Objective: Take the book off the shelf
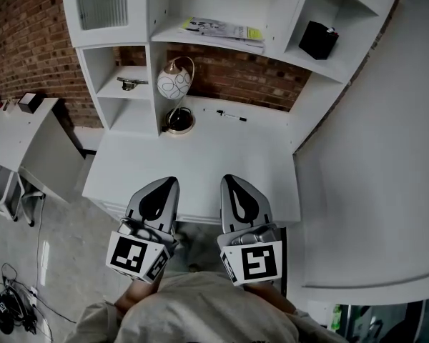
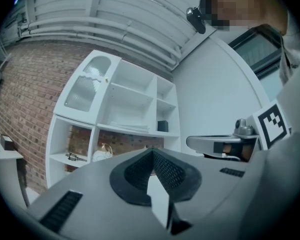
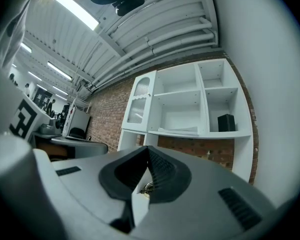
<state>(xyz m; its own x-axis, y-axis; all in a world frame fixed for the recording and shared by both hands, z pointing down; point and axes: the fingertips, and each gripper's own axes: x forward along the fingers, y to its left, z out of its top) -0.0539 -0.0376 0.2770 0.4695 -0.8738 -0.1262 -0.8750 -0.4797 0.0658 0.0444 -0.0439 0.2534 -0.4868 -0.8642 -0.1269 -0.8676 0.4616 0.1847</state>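
The book (image 1: 224,31) lies flat on the middle shelf of the white shelf unit (image 1: 157,63), its cover white with a yellow patch; it also shows as a thin white slab (image 2: 130,126) in the left gripper view and as the same book (image 3: 179,131) in the right gripper view. My left gripper (image 1: 162,186) and right gripper (image 1: 232,183) hover side by side over the desk's near edge, well short of the shelf. Both are shut with nothing between their jaws, as the left gripper (image 2: 151,154) and right gripper (image 3: 146,153) show close up.
A round white lamp (image 1: 174,82) stands on the desk (image 1: 200,163) by the shelf divider. A pen (image 1: 231,115) lies at the back. A black box (image 1: 318,40) sits in the right cubby, a small metal object (image 1: 131,83) in the left one. A second desk (image 1: 14,131) stands at left.
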